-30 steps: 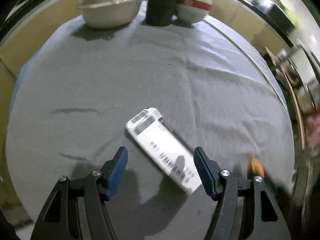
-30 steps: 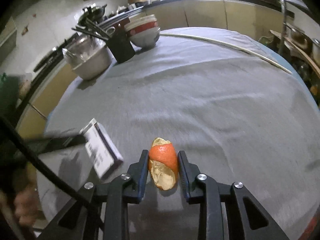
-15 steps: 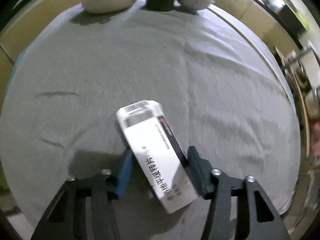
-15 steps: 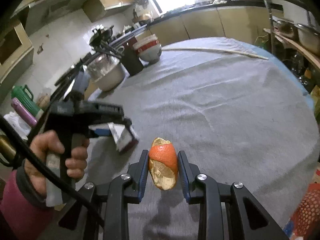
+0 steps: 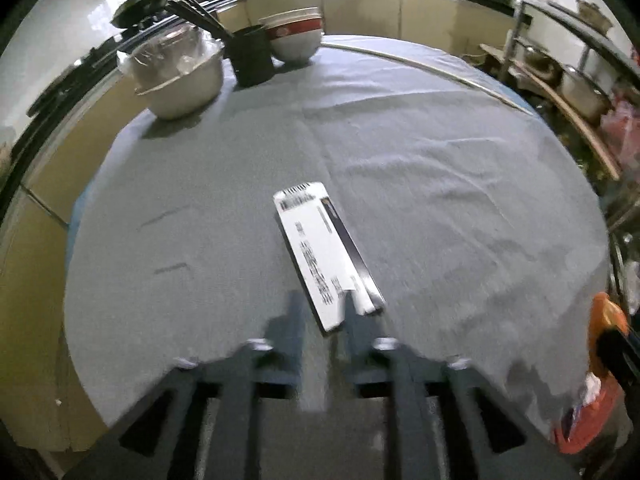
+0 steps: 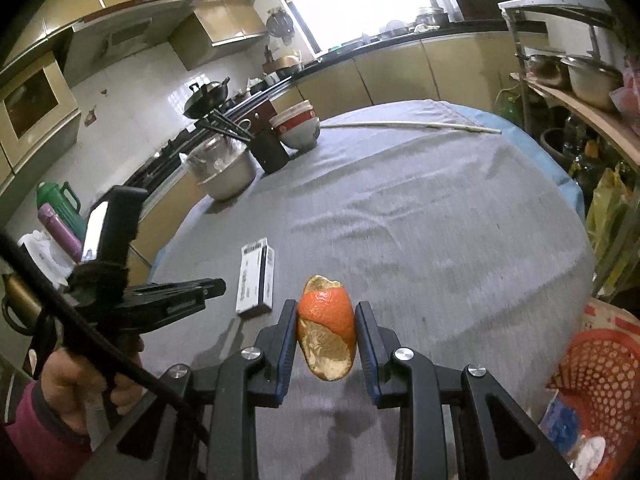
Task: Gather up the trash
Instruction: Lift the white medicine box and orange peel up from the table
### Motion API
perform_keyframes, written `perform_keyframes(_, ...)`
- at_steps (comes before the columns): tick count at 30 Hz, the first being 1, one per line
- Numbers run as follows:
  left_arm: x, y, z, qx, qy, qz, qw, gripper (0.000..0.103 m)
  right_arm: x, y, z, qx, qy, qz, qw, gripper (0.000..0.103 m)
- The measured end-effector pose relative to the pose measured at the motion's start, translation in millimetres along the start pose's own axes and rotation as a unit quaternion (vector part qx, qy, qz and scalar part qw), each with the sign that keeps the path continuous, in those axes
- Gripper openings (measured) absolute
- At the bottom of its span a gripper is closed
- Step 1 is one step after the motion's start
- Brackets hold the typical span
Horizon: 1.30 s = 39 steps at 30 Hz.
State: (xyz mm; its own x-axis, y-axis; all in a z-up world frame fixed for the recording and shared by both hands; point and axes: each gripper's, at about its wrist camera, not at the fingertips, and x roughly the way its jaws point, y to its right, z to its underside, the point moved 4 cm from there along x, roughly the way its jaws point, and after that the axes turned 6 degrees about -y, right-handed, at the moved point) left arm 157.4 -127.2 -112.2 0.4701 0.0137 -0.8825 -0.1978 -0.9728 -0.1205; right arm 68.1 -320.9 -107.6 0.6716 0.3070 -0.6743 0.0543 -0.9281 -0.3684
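Jaws of the left gripper (image 5: 324, 320) are easing apart, blurred, with the near end of a white-and-black barcoded carton (image 5: 320, 252) between their tips; a sliver of grey shows between the carton and the left-hand pad, while the other pad overlaps its edge. The carton stretches away from the jaws over the grey cloth of the round worktop (image 5: 440, 200). At the far rim stand a metal bowl covered in plastic film (image 5: 180, 84), a black chopstick holder (image 5: 252, 58) and stacked red-banded bowls (image 5: 296, 36), close together. In the right wrist view the right gripper (image 6: 326, 308) has its jaws pinched on a piece of orange peel (image 6: 326, 336), held clear above the cloth, pith side toward the camera. To its left the carton (image 6: 256, 276) is seen just beyond the tip of the left gripper (image 6: 218, 284), which a hand (image 6: 80, 376) in a pink sleeve grips. A red perforated basket (image 6: 596, 376) sits at the lower right, beside the worktop.
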Motion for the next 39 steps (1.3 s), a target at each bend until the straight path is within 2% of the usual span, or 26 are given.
perform_keyframes(1, 3, -5, -1, -0.007, 0.002, 0.006, 1.0, 0.069, 0, 0, 2, -0.001, -0.002, 0.002, 1.0, 0.031)
perform_keyframes(2, 3, -11, -1, -0.016, 0.007, 0.008, 0.9998, 0.071, 0, 1, 3, 0.0, -0.004, 0.002, 1.0, 0.031)
perform_keyframes(5, 12, -35, -5, -0.064, -0.006, 0.028, 0.9975, 0.071, 3, 4, 4, 0.004, -0.006, 0.001, 1.0, 0.031)
perform_keyframes(7, 21, -52, -10, -0.109, -0.023, 0.063, 0.9917, 0.071, 7, 6, 4, 0.007, -0.009, -0.002, 1.0, 0.031)
perform_keyframes(9, 27, -61, -14, -0.135, -0.032, 0.078, 0.9872, 0.072, 12, 8, 4, 0.009, -0.013, -0.004, 1.0, 0.03)
perform_keyframes(12, 34, -56, -22, -0.14, -0.041, 0.089, 0.9854, 0.072, 20, 11, 3, 0.011, -0.019, -0.007, 1.0, 0.03)
perform_keyframes(14, 40, -39, -28, -0.125, -0.048, 0.098, 0.9862, 0.072, 25, 12, 3, 0.012, -0.023, -0.009, 1.0, 0.03)
perform_keyframes(16, 47, -22, -35, -0.108, -0.05, 0.089, 0.9889, 0.072, 28, 14, 3, 0.013, -0.025, -0.01, 1.0, 0.03)
perform_keyframes(18, 58, -7, -40, -0.093, -0.059, 0.059, 0.9922, 0.072, 29, 16, 3, 0.016, -0.026, -0.011, 0.999, 0.03)
perform_keyframes(19, 67, -3, -41, -0.09, -0.07, 0.043, 0.9926, 0.072, 28, 17, 3, 0.016, -0.025, -0.01, 0.999, 0.03)
perform_keyframes(21, 80, 0, -39, -0.093, -0.082, 0.034, 0.9917, 0.071, 25, 20, 3, 0.018, -0.022, -0.011, 1.0, 0.031)
perform_keyframes(22, 77, 1, -39, -0.09, -0.063, 0.024, 0.9937, 0.067, 23, 21, 3, 0.019, -0.02, -0.011, 1.0, 0.03)
perform_keyframes(23, 76, 2, -38, -0.085, -0.058, 0.016, 0.9946, 0.053, 22, 22, 2, 0.02, -0.019, -0.01, 1.0, 0.031)
perform_keyframes(24, 75, 2, -37, -0.08, -0.055, 0.011, 0.9952, 0.049, 20, 22, 3, 0.02, -0.016, -0.009, 1.0, 0.031)
perform_keyframes(27, 69, 4, -30, -0.079, -0.058, 0.039, 0.9944, 0.049, 15, 23, 2, 0.022, -0.011, -0.011, 1.0, 0.03)
perform_keyframes(32, 31, 3, -13, -0.053, -0.024, 0.046, 0.9972, 0.049, 1, 10, 1, 0.005, 0.007, -0.01, 1.0, 0.03)
perform_keyframes(36, -10, 2, 2, -0.036, 0.017, 0.032, 0.9987, 0.049, -18, -4, 3, -0.006, 0.026, -0.013, 1.0, 0.03)
perform_keyframes(39, -48, 4, 16, -0.022, 0.062, 0.012, 0.9977, 0.049, -35, -13, 6, -0.013, 0.042, -0.011, 0.999, 0.031)
